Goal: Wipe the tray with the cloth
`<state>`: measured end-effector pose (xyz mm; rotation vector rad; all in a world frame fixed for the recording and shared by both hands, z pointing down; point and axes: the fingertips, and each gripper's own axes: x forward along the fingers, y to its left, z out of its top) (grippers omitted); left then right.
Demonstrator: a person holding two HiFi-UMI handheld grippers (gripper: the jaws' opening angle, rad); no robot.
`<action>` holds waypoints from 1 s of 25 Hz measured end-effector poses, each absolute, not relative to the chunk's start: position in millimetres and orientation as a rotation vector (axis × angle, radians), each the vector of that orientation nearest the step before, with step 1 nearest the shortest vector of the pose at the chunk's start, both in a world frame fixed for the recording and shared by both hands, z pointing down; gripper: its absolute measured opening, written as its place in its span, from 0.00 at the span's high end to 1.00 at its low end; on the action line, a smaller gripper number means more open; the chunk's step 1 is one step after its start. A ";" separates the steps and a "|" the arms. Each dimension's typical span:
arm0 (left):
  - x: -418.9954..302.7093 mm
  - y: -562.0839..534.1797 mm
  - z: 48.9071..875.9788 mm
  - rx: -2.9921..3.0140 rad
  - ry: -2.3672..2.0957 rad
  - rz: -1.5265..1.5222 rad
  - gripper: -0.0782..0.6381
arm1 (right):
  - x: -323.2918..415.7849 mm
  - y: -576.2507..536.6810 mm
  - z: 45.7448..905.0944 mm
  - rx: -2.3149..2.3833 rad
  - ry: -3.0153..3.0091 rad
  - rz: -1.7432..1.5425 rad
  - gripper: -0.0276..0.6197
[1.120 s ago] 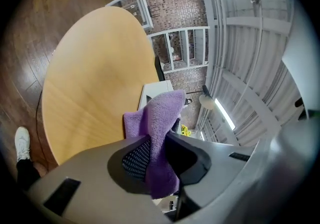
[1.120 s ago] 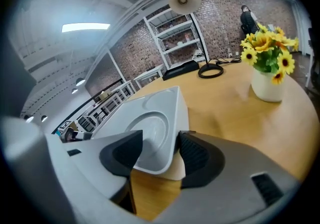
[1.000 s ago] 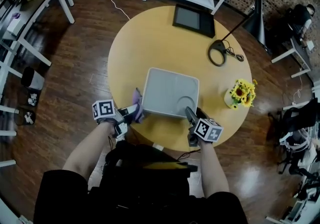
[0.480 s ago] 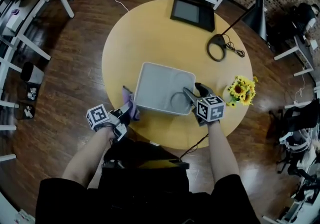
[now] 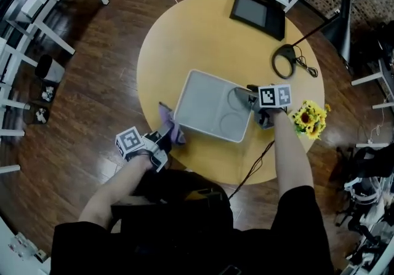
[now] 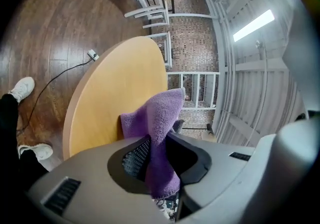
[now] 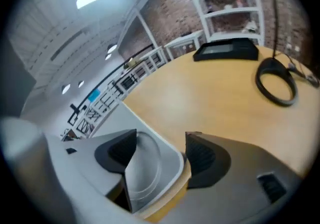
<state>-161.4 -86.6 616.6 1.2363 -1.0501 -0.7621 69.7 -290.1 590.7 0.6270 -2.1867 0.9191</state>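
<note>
Tray point(image 5: 203, 98): flat on the round table point(image 5: 203, 27), toward the near edge, set slightly askew. Grey, bare, two round wells at its right end. No cloth on it yet.

Cloth point(image 5: 172, 129): purple, off the tray, just beside its near left corner, over the table's rim. Touching the tray or not: cannot tell. Pinched in the left gripper point(image 5: 165, 138), jaws closed tight on the fold, with a loose end sticking out ahead of them.

Right gripper point(image 5: 247, 94): at the tray's right end by the wells. Jaws spread wide, just been opening. Tray corner point(image 7: 150, 168) between them, one jaw over the well and the other outside the rim. No pad seen pressing on it, so nothing held.

Step, as judged: set-up for the wipe. Cloth in hand, right side placed to steady the tray, wiping not begun.

Next move, likely: either close the right jaws on the rim or rest them there as a brace. Then carry the cloth in over the left rim, tip it down until the loose end lies on the surface, and sweep across toward the wells. Needs light downward pressure and the tray kept from sliding toward the flowers point(image 5: 311, 119).
</note>
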 end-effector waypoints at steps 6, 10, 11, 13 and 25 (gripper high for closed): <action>-175.3 -89.0 614.1 1.296 -1.046 -0.709 0.79 | 66.8 -278.9 583.6 0.760 -2.304 0.913 0.47; -191.2 -116.2 610.2 1.323 -1.035 -0.685 0.79 | 75.5 -273.6 580.8 0.819 -2.311 0.944 0.47; -194.9 -127.3 607.0 1.341 -1.037 -0.681 0.79 | 78.3 -270.6 580.9 0.837 -2.312 0.951 0.48; -197.5 -153.2 596.4 1.418 -1.030 -0.639 0.78 | 81.1 -264.0 581.2 0.880 -2.314 0.958 0.48; -184.7 -155.2 614.8 1.474 -0.898 -0.498 0.79 | 104.1 -253.5 588.9 0.995 -2.307 0.955 0.47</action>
